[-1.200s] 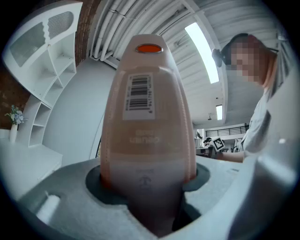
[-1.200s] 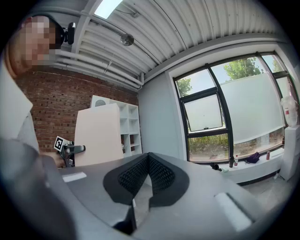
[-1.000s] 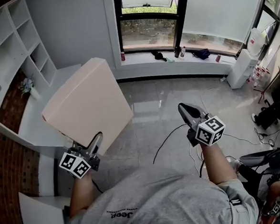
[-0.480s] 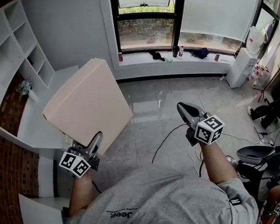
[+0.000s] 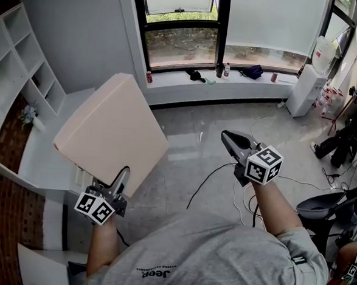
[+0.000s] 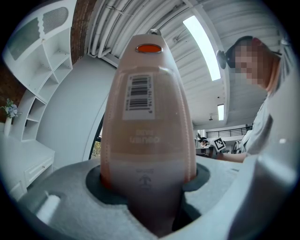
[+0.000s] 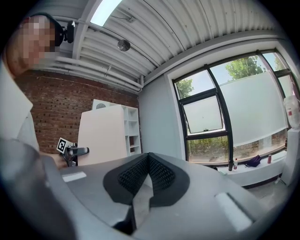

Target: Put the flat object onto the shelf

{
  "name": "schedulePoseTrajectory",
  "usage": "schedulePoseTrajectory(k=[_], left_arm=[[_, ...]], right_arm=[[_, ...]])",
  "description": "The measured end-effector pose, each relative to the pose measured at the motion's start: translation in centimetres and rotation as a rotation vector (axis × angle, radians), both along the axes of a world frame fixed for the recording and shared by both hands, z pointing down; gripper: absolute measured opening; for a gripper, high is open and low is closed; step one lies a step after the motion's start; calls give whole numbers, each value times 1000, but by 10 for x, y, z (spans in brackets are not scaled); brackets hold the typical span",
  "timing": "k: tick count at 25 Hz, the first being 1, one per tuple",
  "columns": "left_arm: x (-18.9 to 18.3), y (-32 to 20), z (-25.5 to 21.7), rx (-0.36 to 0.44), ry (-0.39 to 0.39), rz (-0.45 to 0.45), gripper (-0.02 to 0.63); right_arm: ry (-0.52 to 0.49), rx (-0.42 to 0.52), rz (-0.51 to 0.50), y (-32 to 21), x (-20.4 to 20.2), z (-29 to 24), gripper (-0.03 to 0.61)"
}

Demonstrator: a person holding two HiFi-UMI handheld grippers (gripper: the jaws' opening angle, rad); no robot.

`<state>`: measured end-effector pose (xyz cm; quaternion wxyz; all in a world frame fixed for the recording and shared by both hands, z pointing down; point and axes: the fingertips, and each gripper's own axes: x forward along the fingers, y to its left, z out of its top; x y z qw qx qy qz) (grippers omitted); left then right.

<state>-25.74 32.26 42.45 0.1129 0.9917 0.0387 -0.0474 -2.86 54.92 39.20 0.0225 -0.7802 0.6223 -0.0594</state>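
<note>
**Head view.** Flat object (image 5: 112, 134): a pale pink board, tilted, its lower edge grasped by the left gripper (image 5: 123, 174). It was carried in the air just beside the white shelf (image 5: 16, 66), on the window side, and rested in none of the compartments. Right gripper (image 5: 229, 138): well apart from the shelf, over the floor (image 5: 192, 127).

**Left gripper view.** Jaws clenched on the flat object, which rose straight out of them. The shelf stood to its left, not touching it.

**Right gripper view.** Jaws closed on each other with nothing between them. The flat object showed in front of the shelf.

**Status (judged).** Pick-up done, carry under way. Left to do: set the object on the shelf and release it.
</note>
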Motion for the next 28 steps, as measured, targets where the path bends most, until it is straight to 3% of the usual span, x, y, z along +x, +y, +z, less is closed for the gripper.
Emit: schedulePoseTrajectory(k=[6,12,21,28], left_arm=[[23,16,2,-44,8,-10,287],[43,-20,8,-47,3,-13,285],[101,-153,19,-42,32,59,287],[146,-279,16,-32,-2,110,285]], right_arm=[[1,-1,-18,12,25,2,4],[-16,0,-6,-21,49,12,5],[17,-25,23,-160,86,20,5],[16,-1,56,-284,125,8,5]])
